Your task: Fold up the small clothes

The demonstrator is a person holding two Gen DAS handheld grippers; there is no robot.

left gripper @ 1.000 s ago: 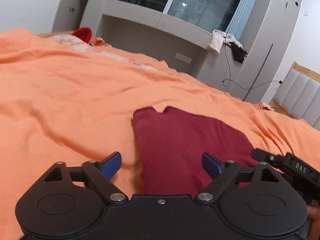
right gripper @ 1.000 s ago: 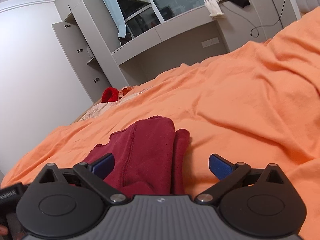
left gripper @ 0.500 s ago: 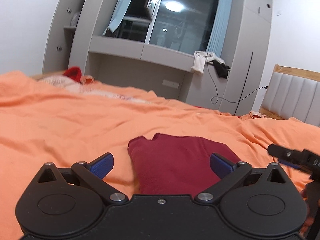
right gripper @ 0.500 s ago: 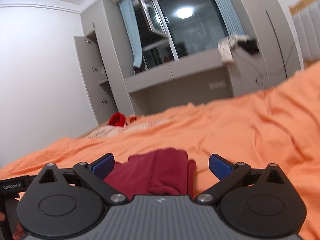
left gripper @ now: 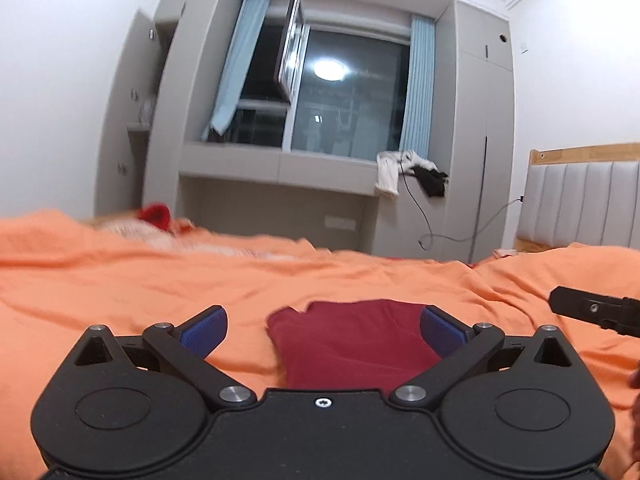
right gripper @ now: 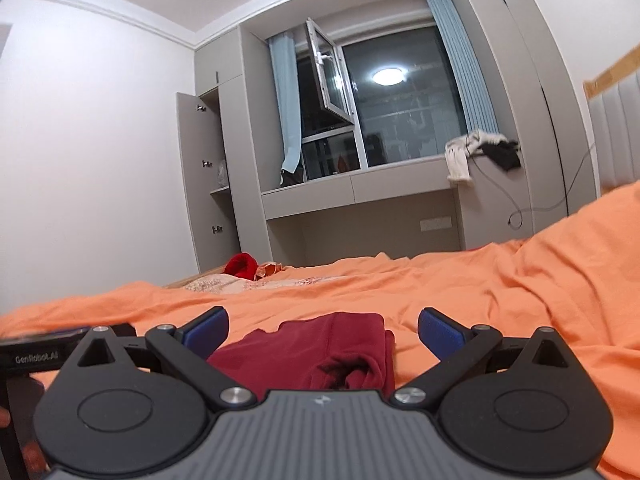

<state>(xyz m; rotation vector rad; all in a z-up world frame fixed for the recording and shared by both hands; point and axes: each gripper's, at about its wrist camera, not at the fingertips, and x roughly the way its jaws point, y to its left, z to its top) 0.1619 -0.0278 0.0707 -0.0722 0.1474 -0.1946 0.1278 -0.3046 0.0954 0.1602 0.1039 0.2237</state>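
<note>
The folded maroon garment point(left gripper: 352, 336) lies flat on the orange bed point(left gripper: 120, 280), at twelve o'clock from both grippers. The left gripper point(left gripper: 322, 326) and the right gripper point(right gripper: 323, 328) stand wide, empty, equally near; the garment's long axis runs away from them.

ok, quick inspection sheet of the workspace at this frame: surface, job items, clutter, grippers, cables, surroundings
Surface: rumpled orange bedsheet covering the bed.
Job's things: folded dark red knit garment lying flat on the sheet, not gripped.
Clutter: bright red cloth and pale patterned fabric at the bed's far side; white garment and black garment heaped on the grey ledge.
Grippers: left gripper open, empty; right gripper open, empty; both short of the garment.
Cables: black cable hanging from the ledge toward the floor.
Surroundings: grey built-in cabinets with one door open, dark window with pale blue curtains, padded headboard.
</note>
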